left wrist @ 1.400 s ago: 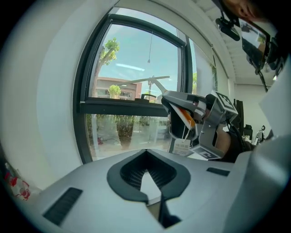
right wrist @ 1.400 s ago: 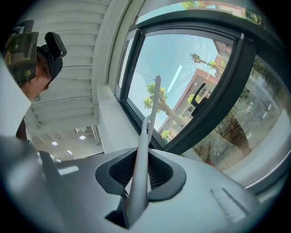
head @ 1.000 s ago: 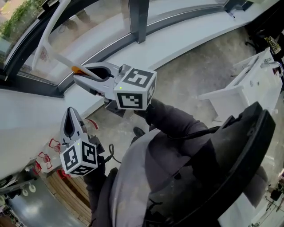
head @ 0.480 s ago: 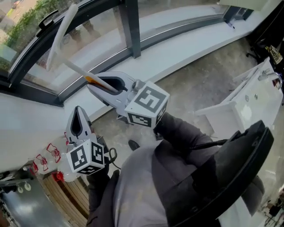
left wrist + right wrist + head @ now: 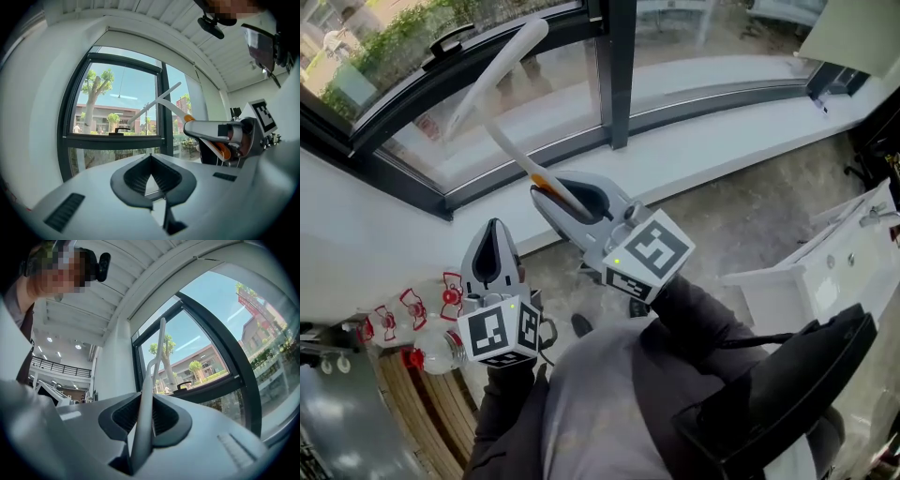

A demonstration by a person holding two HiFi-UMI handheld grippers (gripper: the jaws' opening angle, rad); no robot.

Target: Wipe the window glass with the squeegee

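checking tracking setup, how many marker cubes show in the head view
2. One marker cube sits at the back of the left gripper, lower left; the other is on the right gripper, near centre, which grips the squeegee. None seems hidden.

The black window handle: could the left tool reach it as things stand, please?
Probably yes: the left tool holds nothing, and its view shows the window handle straight ahead, the squeegee off to the right.

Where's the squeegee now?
The squeegee sits upper left in the head view, handle clamped in the right gripper, blade up by the window glass, left of the dark mullion.
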